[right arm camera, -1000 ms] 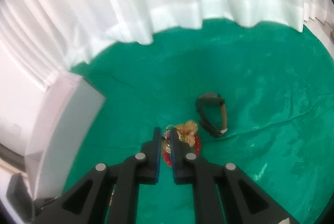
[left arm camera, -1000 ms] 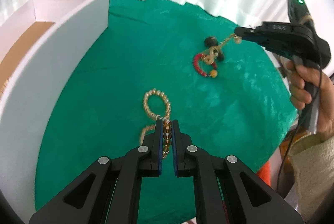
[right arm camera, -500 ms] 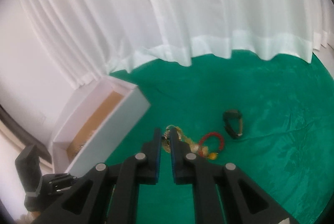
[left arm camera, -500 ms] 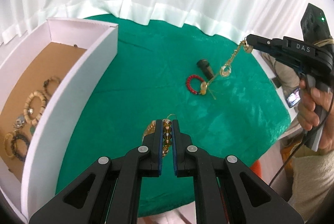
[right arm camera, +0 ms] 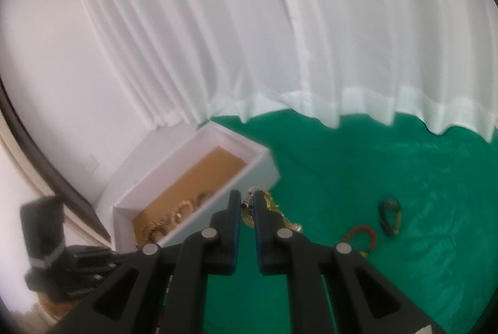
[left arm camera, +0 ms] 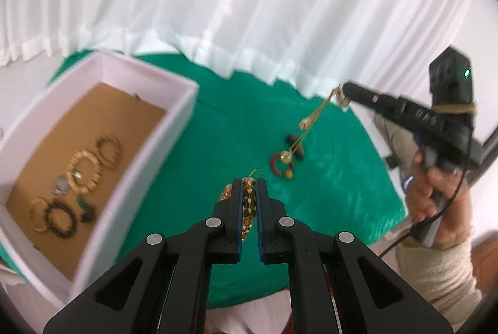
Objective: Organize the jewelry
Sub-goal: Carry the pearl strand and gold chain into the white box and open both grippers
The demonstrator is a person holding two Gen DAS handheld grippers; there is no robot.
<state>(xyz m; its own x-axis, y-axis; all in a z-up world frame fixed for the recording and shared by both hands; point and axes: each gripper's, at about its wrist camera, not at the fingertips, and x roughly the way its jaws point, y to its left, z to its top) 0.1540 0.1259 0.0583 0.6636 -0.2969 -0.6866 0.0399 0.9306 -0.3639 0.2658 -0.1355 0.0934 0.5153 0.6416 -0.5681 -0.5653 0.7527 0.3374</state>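
Chain [left arm camera: 314,122] hangs diagonally from right tool [left arm camera: 345,93].

Showing two grippers [left arm camera: 249,187] [right arm camera: 247,203], one white box [left arm camera: 130,187], one green cloth [left arm camera: 342,178]. Counting about five bracelets [left arm camera: 84,170] in the box, one red bracelet [left arm camera: 278,166] and one dark band [right arm camera: 390,217] lying on the cloth, one amber bead string [left arm camera: 249,203], one gold chain [left arm camera: 314,119].

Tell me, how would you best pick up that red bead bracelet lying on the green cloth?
Take the red bracelet from above, closing one jaw inside the loop and one outside, on the red arc away from its amber bead. It lies flat on the green cloth, so only its thin rim offers a hold.
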